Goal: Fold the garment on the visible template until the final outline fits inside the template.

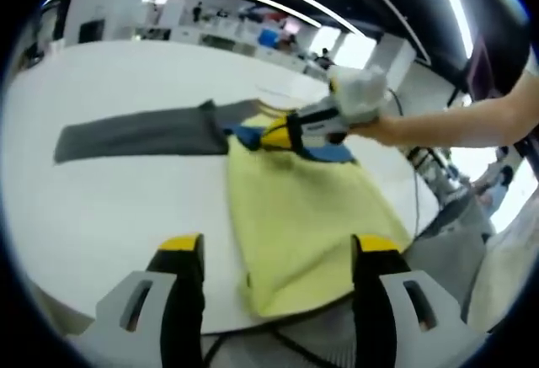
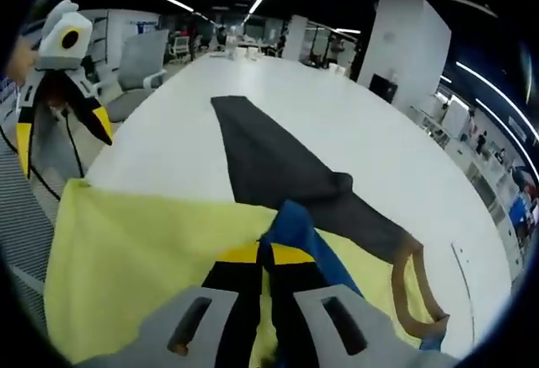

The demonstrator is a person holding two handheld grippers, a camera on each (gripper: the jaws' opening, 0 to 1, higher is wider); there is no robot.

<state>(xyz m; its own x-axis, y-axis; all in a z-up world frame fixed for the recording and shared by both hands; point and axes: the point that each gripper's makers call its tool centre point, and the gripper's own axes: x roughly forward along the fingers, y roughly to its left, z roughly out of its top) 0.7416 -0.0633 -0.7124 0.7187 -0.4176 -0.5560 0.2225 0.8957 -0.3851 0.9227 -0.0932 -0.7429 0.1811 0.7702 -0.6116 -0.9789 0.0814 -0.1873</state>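
Right hand-held gripper (image 2: 268, 260) pinches the blue hem (image 2: 296, 232) of the yellow garment (image 1: 303, 216); left hand-held gripper (image 1: 278, 250) hangs wide, empty. Risk: thin grip slips mid-fold, or the garment's near edge slides off the table (image 1: 126, 208).

Right gripper (image 2: 268, 258): jaws closed on a blue fabric fold (image 2: 296, 235) of the pale yellow knit garment (image 2: 143, 258). Garment lies on the white table (image 2: 379, 149), overlapping a long dark grey cloth strip (image 2: 269, 166). Left gripper (image 2: 63, 124) hangs open at the table edge.

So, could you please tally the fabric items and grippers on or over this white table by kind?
Yellow garment: 1
Dark grey cloth: 1
Grippers: 2, left gripper and right gripper
Total: 4
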